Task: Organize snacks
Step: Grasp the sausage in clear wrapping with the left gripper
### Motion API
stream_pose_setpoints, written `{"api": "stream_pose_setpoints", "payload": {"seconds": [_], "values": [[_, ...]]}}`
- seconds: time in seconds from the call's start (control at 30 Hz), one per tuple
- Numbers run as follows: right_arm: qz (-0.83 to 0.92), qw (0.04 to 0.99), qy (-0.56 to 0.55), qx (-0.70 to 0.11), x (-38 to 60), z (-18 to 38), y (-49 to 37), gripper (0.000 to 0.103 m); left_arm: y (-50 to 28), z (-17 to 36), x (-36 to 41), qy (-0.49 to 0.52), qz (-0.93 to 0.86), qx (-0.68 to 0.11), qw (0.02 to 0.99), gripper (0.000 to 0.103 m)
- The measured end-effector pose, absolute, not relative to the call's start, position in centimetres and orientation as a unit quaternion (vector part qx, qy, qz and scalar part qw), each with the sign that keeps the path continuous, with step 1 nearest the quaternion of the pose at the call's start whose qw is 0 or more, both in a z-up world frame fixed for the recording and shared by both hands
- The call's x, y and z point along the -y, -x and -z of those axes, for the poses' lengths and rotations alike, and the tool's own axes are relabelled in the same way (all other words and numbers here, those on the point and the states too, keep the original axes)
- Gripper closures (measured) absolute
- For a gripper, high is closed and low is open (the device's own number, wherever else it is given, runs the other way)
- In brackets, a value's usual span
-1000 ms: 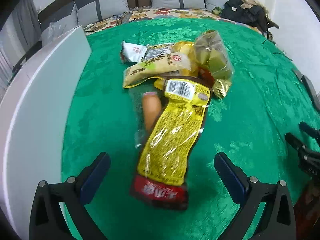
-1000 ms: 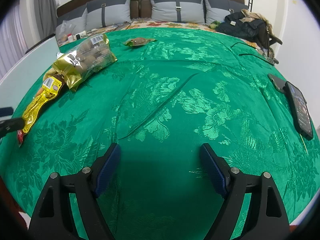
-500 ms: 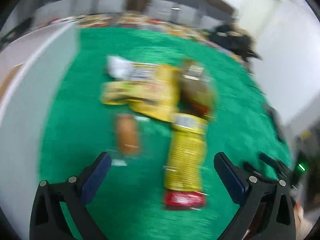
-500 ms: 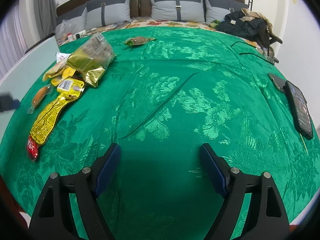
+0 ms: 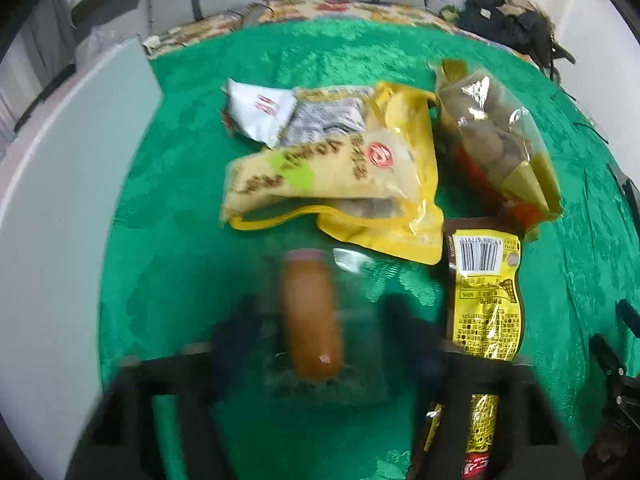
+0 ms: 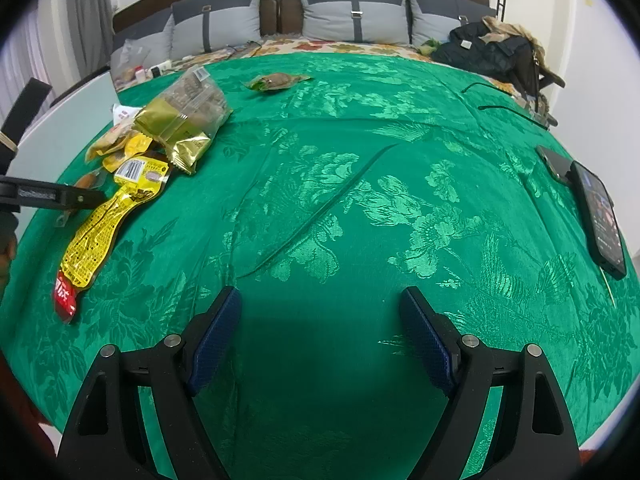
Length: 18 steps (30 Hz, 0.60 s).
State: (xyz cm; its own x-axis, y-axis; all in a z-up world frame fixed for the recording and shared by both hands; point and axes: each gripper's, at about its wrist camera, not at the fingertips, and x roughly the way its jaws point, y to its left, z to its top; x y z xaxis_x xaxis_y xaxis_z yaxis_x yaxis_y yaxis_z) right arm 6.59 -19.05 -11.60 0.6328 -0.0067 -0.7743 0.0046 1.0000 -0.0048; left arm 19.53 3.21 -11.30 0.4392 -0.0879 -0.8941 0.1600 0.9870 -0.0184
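Left wrist view: the left gripper (image 5: 320, 344) is closing around a short orange-brown sausage in a clear plastic wrapper (image 5: 310, 320), which lies on the green brocade bedspread (image 5: 192, 248) directly between the blurred dark fingers. The sausage's long axis runs straight away from the camera, in line with the fingers, so the jaws meet its narrow sides; whether the pads already press on it cannot be told through the blur. Just beyond it sits the heap of snacks: a pale yellow flat pouch with a red round logo (image 5: 336, 168) and a clear bag of brown round pieces with gold ends (image 5: 496, 140), while a long yellow packet with a barcode and a red end (image 5: 486, 308) lies just beside the right-hand finger.

Right wrist view: the right gripper (image 6: 320, 340) hangs with its blue-padded jaws wide apart and nothing between them, over bare bedspread, well apart from the heap (which lies far to its left). The left hand is plainly the nearer one. A small green-and-brown packet (image 6: 276, 81) lies alone farther up the bed, and a black smartphone (image 6: 598, 216) at the right edge.
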Motion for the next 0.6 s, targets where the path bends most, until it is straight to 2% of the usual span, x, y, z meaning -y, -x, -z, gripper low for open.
{"api": "stream_pose_setpoints", "payload": {"seconds": [0.07, 0.23, 0.3, 0.43, 0.5, 0.6], "values": [[0.004, 0.904, 0.001, -0.428, 19.0, 11.6, -6.6, 0.018, -19.0, 10.8, -3.5, -0.038, 0.074, -0.524, 0.847, 0.060], [0.006, 0.903, 0.000, -0.429, 19.1, 11.6, -6.6, 0.018, -15.3, 10.7, -3.6, -0.032, 0.091, -0.534, 0.840, 0.060], [0.007, 0.904, 0.000, -0.428, 19.1, 11.6, -6.6, 0.018, -14.3, 11.1, -3.2, -0.035, 0.092, -0.534, 0.840, 0.054], [0.008, 0.905, 0.000, -0.425, 19.1, 11.6, -6.5, 0.018, -13.5, 11.6, -2.7, -0.040, 0.084, -0.519, 0.850, 0.049], [0.007, 0.906, 0.001, -0.423, 19.1, 11.6, -6.5, 0.018, -13.7, 11.8, -2.8, -0.041, 0.070, -0.513, 0.855, 0.037], [0.006, 0.907, 0.002, -0.422, 19.1, 11.6, -6.5, 0.018, -14.5, 12.3, -3.5, -0.022, 0.058, -0.505, 0.861, 0.028]]}}
